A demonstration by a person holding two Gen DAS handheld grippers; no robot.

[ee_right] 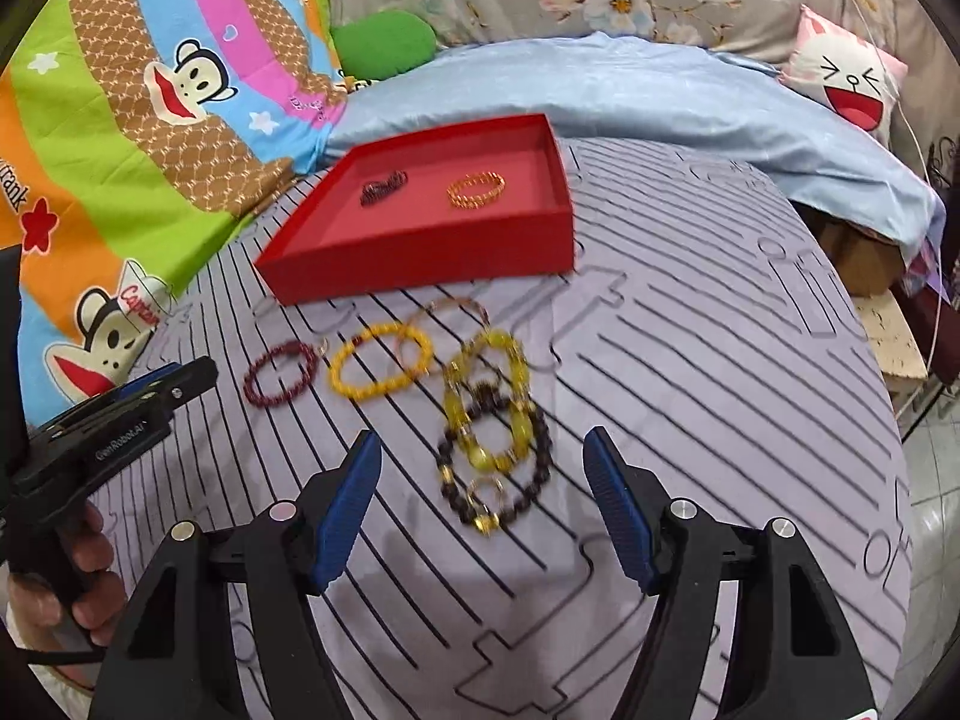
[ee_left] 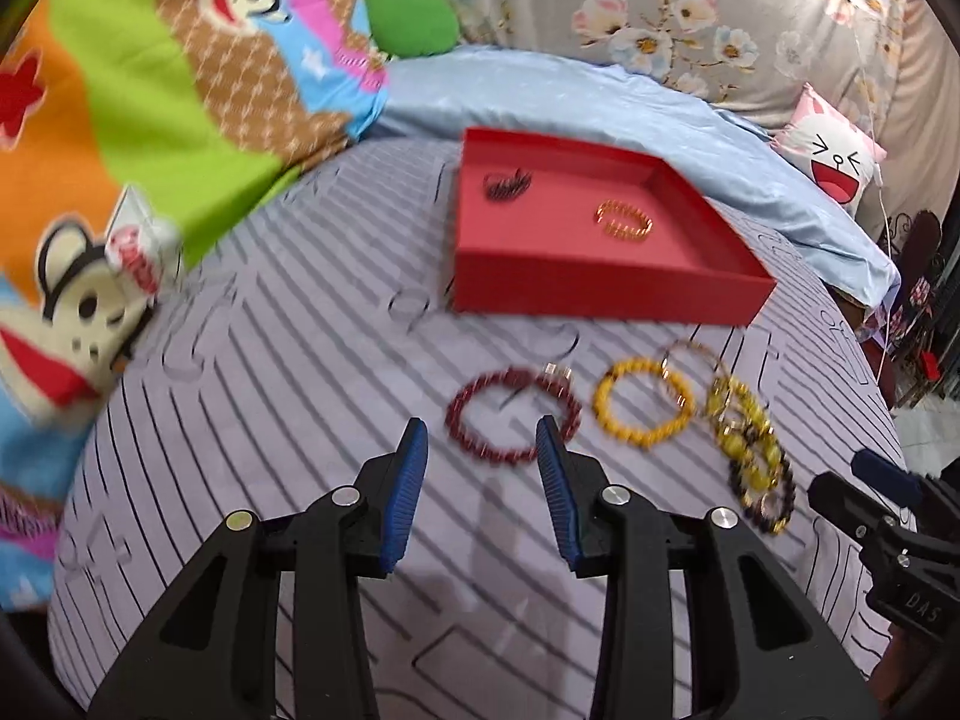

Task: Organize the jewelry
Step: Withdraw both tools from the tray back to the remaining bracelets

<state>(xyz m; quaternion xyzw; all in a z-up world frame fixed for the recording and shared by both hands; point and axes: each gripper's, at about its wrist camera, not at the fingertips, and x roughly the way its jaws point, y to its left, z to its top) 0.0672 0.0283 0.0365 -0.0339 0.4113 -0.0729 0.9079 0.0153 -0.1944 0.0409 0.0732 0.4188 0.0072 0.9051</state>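
Left gripper (ee_left: 483,438) had jaws parted to a medium gap, nothing between the pads; right gripper (ee_right: 483,450) spread wider, also empty. Both pointed down at the striped mat (ee_right: 720,360).

Just past the left fingertips lay the dark red bead bracelet (ee_left: 513,414), flat, its ring a little right of the jaw line and its near edge close to the right pad. Just ahead of the right jaws, roughly centred between them, sat a stacked pile: dark bead bracelet (ee_right: 534,480) with a yellow-green stone bracelet (ee_right: 486,396) overlapping it, the pile's long axis running away from the gripper. Between these two targets lay the yellow bead bracelet (ee_right: 381,369), with a thin bangle (ee_right: 447,312) overlapping its far side.

So each hand looked nearest its own piece: left for red, right for the pile.

Farther back stood the red tray (ee_right: 420,264), already holding a small dark bracelet (ee_right: 384,186) and a gold bracelet (ee_right: 477,189), well apart from the loose pieces. Likely next: close on one ring's rim, carry to tray.
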